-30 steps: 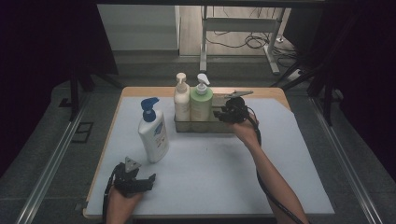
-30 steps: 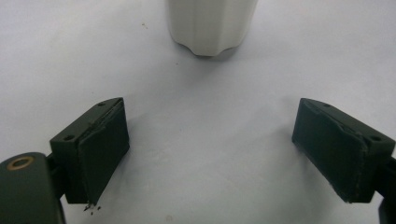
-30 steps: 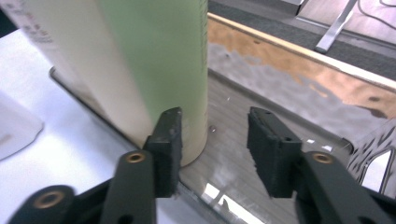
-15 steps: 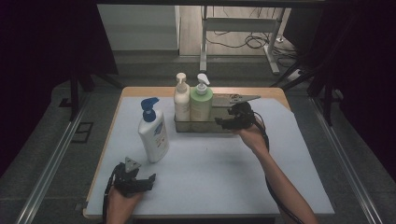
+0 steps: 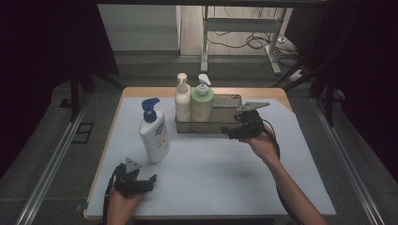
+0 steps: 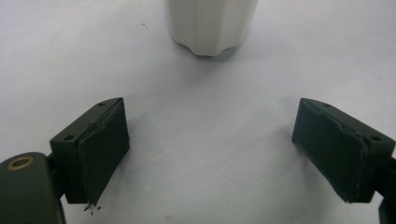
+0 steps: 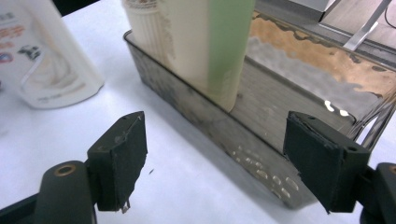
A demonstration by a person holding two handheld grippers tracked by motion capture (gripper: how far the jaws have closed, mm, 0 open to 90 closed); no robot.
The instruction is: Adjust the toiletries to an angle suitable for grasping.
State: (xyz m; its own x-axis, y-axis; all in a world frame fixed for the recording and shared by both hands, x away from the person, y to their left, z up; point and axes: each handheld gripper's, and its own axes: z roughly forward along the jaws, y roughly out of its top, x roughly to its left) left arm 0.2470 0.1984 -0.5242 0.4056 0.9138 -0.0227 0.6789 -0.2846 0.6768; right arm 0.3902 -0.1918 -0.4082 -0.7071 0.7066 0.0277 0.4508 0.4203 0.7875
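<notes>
A clear plastic tray (image 5: 228, 111) stands at the back of the table with a cream pump bottle (image 5: 182, 101) and a green pump bottle (image 5: 202, 104) upright in its left end. A white bottle with a blue pump (image 5: 154, 133) stands on the mat to the left. My right gripper (image 5: 234, 130) hovers just in front of the tray's right part. Its jaws have just been opening and nothing is between them (image 7: 215, 158); the tray wall (image 7: 261, 154) lies beyond. My left gripper (image 5: 141, 174) rests open near the front edge, and the white bottle's base (image 6: 210, 23) is ahead of it.
A white mat (image 5: 211, 173) covers the wooden table. The right half of the tray is bare inside (image 7: 299, 88). Beyond the table stand a metal frame leg and cables on the floor (image 5: 253, 42). Rails run along both sides of the table.
My right gripper has drawn back from the tray toward the person and slightly right, and its jaws have spread. The left gripper and the bottles have not moved.
</notes>
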